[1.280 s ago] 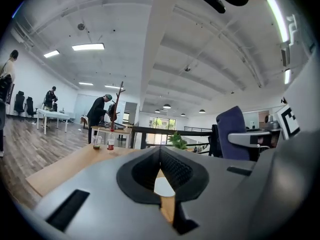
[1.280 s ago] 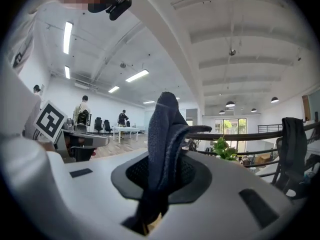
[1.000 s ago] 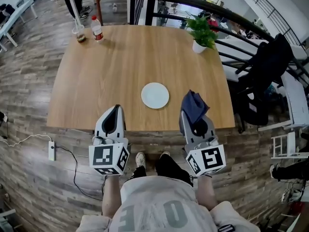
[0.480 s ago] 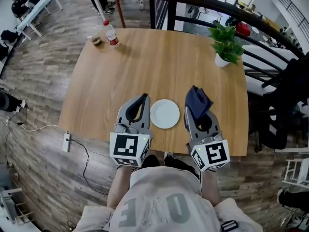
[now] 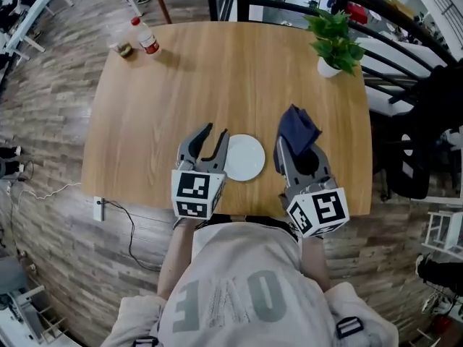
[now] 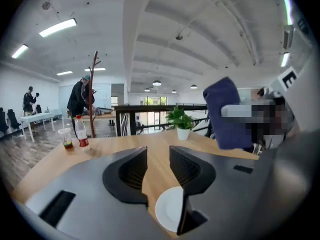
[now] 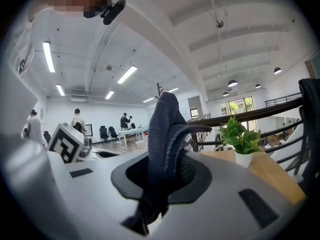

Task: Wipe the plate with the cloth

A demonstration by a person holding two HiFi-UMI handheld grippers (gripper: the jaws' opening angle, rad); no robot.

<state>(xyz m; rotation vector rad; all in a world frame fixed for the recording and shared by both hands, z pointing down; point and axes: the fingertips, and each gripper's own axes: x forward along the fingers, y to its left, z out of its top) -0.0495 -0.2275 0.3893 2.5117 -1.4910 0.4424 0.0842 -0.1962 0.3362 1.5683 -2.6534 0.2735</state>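
A white plate [image 5: 244, 157] lies on the wooden table [image 5: 217, 71] near its front edge. My left gripper [image 5: 215, 132] is just left of the plate, its jaws opening with nothing between them; in the left gripper view the plate [image 6: 169, 208] shows below the right jaw. My right gripper [image 5: 295, 140] sits right of the plate, shut on a dark blue cloth [image 5: 297, 132] that stands up from its jaws. In the right gripper view the cloth [image 7: 164, 149] fills the middle and hides the fingertips.
A potted plant [image 5: 333, 43] stands at the table's far right corner. A bottle [image 5: 145, 37] and a cup [image 5: 123, 46] stand at the far left corner. A dark railing [image 5: 347, 6] runs behind the table. A black chair [image 5: 427, 121] is at the right.
Both grippers have come forward over the table to either side of the plate. The left gripper's jaws, shut before, now stand apart. The cloth stays in the right gripper.
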